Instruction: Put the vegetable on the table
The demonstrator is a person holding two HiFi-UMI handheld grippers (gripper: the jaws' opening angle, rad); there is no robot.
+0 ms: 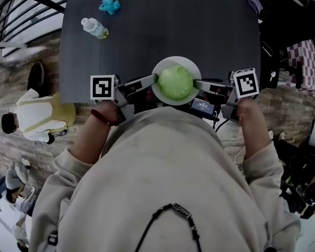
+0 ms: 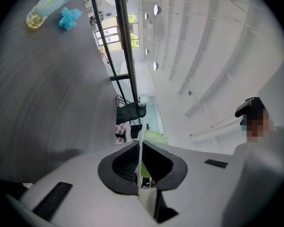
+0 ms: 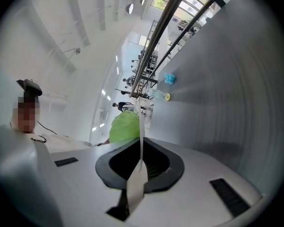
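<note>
Fingers of the left gripper are pinching the left rim of a white plate. The green vegetable lies on this plate, over the near edge of the dark counter. The right gripper has its fingers pinching the opposite rim.

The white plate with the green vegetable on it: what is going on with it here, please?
A person carries the white plate with two handheld grippers. The left gripper and the right gripper each have their fingers shut on the plate's thin rim, on opposite sides. The green vegetable sits on the plate, which is at the near edge of the dark table; whether it rests there yet is unclear. A bottle and a blue crumpled thing lie farther back.
</note>
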